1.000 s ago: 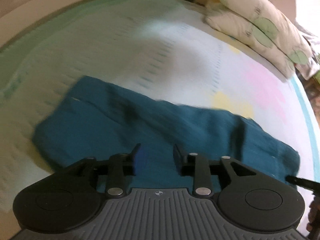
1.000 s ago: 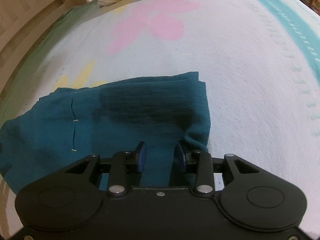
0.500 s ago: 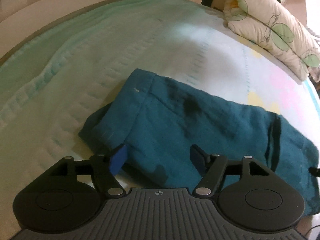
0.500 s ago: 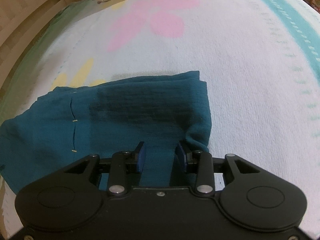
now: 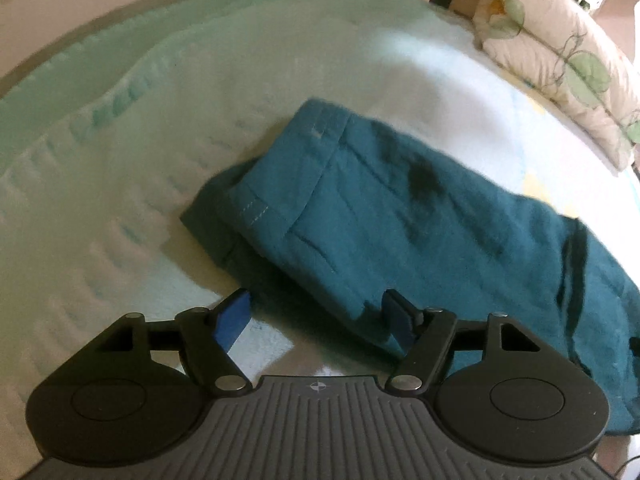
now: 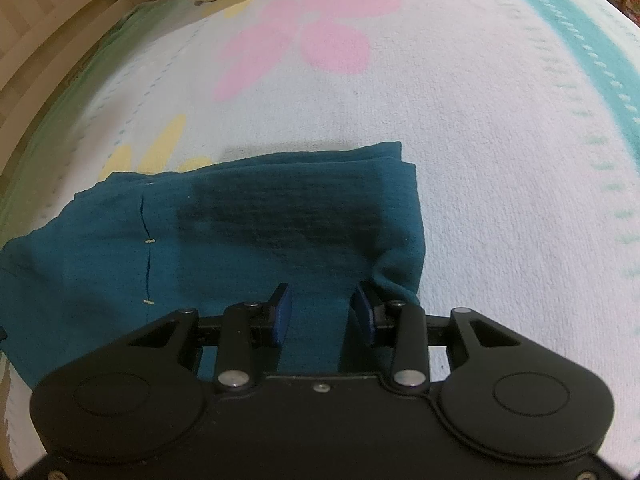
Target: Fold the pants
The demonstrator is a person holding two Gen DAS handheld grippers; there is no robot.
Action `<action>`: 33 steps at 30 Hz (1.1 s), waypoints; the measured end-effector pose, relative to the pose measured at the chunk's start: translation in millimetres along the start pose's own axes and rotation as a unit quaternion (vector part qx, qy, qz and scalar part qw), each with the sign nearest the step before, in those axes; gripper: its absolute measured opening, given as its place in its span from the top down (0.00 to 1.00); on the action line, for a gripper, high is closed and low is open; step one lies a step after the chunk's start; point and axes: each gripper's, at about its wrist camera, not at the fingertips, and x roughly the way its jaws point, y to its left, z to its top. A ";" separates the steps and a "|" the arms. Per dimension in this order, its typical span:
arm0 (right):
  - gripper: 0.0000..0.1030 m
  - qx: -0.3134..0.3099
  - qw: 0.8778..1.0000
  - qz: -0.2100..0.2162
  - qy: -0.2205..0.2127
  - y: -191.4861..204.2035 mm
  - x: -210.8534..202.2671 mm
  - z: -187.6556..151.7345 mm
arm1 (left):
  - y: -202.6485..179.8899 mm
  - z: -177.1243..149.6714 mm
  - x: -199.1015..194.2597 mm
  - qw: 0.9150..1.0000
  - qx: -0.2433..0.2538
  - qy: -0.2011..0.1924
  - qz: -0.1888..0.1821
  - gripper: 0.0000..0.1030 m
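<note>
We see the left gripper (image 5: 318, 318) with its jaws spread wide, holding nothing, its blue pads (image 5: 232, 320) poised just over the near edge of the teal pants (image 5: 400, 216). The right gripper (image 6: 322, 314) has its jaws parted too, with a strip of the cloth lying between the pads (whether they pinch it we cannot tell). The pants (image 6: 248, 232) lie folded in layers on a pale bedspread (image 6: 480, 160) printed with a pink flower (image 6: 312, 40); a leaf-patterned pillow (image 5: 560, 60) sits beyond.
</note>
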 end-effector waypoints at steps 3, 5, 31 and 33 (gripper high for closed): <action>0.55 0.000 1.000 -0.001 0.001 0.4 -0.3 0.4 | -0.5 3.1 2.5 1.000 -0.002 -0.005 0.000 0.26; 0.54 0.001 1.000 -0.002 0.001 0.5 0.0 0.4 | 0.8 6.0 5.9 1.000 -0.002 -0.006 -0.004 0.24; 0.50 -0.013 1.000 -0.020 0.003 12.0 3.2 -0.2 | -28.3 29.9 11.4 0.999 0.020 -0.004 0.039 0.91; 0.50 -0.013 1.000 -0.017 0.005 10.7 2.7 0.4 | -35.7 31.3 2.4 0.999 0.023 -0.008 0.032 0.92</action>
